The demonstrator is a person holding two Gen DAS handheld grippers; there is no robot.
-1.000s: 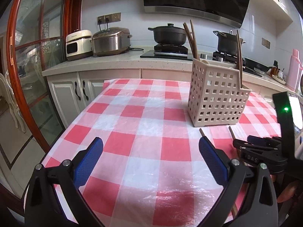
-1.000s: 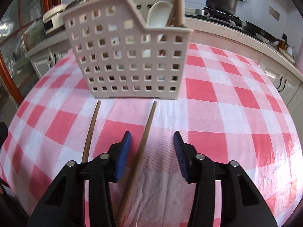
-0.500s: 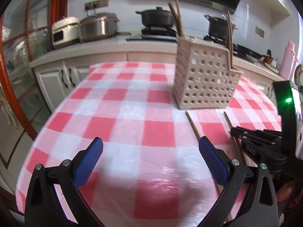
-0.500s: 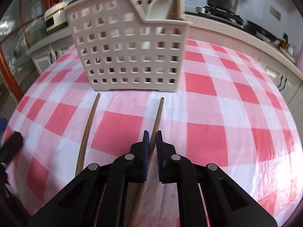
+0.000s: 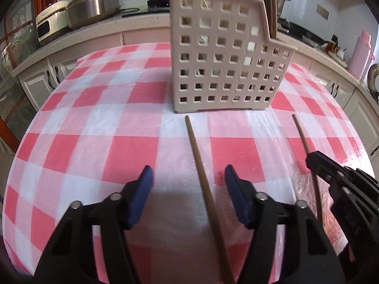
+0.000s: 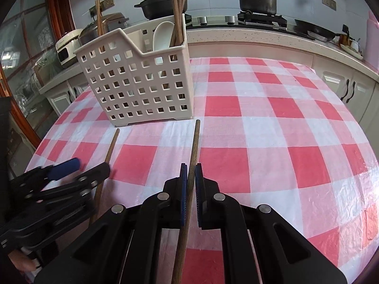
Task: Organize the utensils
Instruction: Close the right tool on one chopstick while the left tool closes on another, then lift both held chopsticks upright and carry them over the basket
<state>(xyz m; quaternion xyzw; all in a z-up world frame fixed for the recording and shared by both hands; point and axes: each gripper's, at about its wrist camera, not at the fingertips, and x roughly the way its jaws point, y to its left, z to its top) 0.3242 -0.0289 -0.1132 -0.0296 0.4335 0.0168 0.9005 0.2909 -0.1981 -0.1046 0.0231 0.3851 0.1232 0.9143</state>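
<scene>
Two chopsticks lie on the checked cloth (image 5: pixel 132 151) in front of the basket (image 5: pixel 227 61), one for each hand. The right gripper (image 6: pixel 191 184) is clamped narrow on the right chopstick (image 6: pixel 194 146), pads pressing its shaft about midway along. The left gripper (image 5: pixel 189 189) is half open and its jaws are closing around the left chopstick (image 5: pixel 196 151), which lies between the pads but nearer the right one, not yet touched.

To do this step well, I would shift the left gripper a little to the right so the stick sits centred before the pads meet; otherwise the right pad may nudge it sideways and roll it on the slippery cloth. Keeping the pads low to the cloth should catch the thin shaft squarely. The right hand looks ready to lift and tip its stick upright toward the basket.

The right wrist view looks into the basket from its lower side: a white spoon (image 6: pixel 163 34) and several chopsticks stand in the near right compartment, two more at the far left. It also shows the left gripper from the side, straddling its stick. The left wrist view shows mostly the basket's tall perforated wall, so the contents are largely hidden, but it shows clearly the gap either side of the left chopstick, and the right gripper's black nose on the other stick at the right edge.
</scene>
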